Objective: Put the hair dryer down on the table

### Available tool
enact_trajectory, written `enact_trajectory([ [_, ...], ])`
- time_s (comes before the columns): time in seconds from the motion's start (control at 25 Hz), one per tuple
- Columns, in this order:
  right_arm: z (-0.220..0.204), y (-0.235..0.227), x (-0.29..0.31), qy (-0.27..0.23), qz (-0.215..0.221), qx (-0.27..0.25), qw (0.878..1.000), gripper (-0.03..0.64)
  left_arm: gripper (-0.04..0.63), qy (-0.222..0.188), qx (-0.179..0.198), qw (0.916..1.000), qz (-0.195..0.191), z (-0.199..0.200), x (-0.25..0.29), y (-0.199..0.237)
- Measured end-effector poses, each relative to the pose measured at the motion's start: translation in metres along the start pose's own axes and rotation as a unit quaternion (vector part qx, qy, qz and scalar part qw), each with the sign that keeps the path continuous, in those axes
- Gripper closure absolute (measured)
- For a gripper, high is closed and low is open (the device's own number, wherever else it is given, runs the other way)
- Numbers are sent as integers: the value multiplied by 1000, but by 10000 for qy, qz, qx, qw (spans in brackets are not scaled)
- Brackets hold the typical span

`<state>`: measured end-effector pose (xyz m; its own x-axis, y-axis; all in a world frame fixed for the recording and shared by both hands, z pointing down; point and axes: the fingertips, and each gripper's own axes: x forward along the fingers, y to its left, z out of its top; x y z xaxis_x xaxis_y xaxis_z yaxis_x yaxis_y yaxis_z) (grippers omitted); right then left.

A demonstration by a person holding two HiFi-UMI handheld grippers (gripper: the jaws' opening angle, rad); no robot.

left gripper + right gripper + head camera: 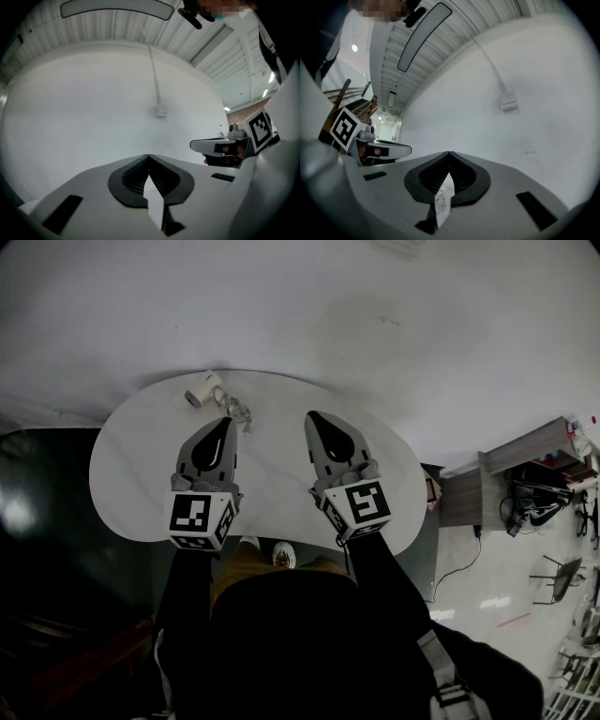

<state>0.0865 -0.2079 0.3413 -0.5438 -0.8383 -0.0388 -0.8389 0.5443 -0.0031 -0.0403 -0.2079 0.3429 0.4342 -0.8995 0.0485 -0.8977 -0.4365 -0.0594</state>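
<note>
A small white hair dryer (203,390) lies on the round white table (131,474) near its far left edge, its cord (235,410) coiled just to its right. My left gripper (225,422) hovers over the table a little nearer than the dryer, shut and empty. Beside it to the right, my right gripper (314,416) is also shut with nothing held. In the left gripper view the left gripper (149,157) has its jaws together and points at a bare white wall; the right gripper (449,153) shows the same in its own view.
A wall box with a cable duct (161,111) sits on the white wall ahead. A desk with cables (525,470) and a chair (562,577) stand on the floor at right. Dark floor lies left of the table. A person's shoe (284,555) shows below the table's near edge.
</note>
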Motion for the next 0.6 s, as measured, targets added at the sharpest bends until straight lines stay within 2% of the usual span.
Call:
enact_trajectory([
  [0.08,5,4,1,-24,-1,-65,10000,591,580,0,-113,9999,-22,0,1,0],
  [0.24,5,-1,0,1,-150,-183,9997,591,580,45,-21,10000,2,-2,2,0],
  [0.6,-3,-7,0,22,-194,-151,9997,591,580,81,90,9999,-3,-3,3,0],
])
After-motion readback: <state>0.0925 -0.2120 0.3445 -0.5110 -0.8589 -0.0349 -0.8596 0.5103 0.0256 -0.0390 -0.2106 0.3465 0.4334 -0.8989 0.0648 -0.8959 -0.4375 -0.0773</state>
